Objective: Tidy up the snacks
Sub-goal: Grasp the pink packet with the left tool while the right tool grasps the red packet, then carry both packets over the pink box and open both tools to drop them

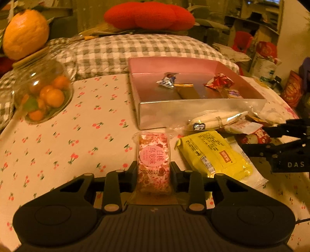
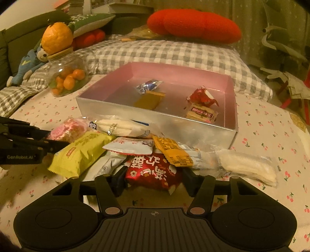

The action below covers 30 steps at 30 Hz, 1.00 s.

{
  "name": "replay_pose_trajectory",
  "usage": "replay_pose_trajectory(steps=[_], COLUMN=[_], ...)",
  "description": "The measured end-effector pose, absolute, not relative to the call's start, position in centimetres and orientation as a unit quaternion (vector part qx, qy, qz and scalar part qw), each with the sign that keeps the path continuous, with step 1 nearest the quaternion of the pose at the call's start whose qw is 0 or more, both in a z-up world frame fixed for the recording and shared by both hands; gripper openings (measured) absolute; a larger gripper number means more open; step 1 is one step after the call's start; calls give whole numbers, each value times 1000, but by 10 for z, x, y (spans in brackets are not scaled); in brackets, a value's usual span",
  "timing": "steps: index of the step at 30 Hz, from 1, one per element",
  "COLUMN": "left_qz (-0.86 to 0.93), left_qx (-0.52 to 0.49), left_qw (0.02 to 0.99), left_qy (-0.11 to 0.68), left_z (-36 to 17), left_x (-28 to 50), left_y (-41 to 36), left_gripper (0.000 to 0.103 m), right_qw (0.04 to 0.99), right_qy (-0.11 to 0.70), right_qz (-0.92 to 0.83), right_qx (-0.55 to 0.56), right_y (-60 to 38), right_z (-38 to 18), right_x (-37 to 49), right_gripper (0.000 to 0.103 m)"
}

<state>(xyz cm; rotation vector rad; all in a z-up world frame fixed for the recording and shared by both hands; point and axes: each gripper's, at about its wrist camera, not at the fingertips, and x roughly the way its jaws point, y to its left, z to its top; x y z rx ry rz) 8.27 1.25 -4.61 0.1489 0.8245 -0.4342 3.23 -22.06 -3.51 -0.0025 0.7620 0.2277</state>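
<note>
A pink speckled snack packet lies on the cherry-print cloth, and my left gripper is shut on its sides. In the right wrist view that gripper comes in from the left, at the pink packet. My right gripper is shut on a red snack packet at the near edge of a pile of snacks. A silver box with a pink inside stands just behind the pile and holds several wrapped snacks. The right gripper shows at the right edge of the left wrist view.
A yellow packet, white cracker packs and an orange packet lie in the pile. A clear jar of small oranges stands at the left with a large orange on its lid. Behind the box lie a checked pillow and a red cushion.
</note>
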Motion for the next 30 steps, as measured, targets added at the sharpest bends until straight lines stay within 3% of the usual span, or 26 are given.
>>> replay_pose_trajectory(steps=[9, 16, 20, 22, 30], left_qz=[-185, -190, -186, -179, -170], left_qx=[66, 58, 55, 57, 30], left_qw=[889, 890, 891, 892, 883], left_qy=[413, 411, 411, 411, 437], left_z=[-44, -45, -45, -44, -38], left_x=[70, 64, 63, 63, 64], left_y=[14, 14, 13, 13, 14], left_gripper=[31, 39, 37, 31, 30], right_qw=[922, 918, 912, 911, 912], right_qy=[368, 376, 388, 389, 389], right_qz=[120, 127, 133, 135, 130], right_qx=[2, 7, 1, -4, 5], right_y=[-227, -234, -234, -232, -233], right_z=[-30, -27, -29, -29, -18], right_x=[14, -4, -15, -19, -20], right_gripper=[57, 57, 57, 57, 57])
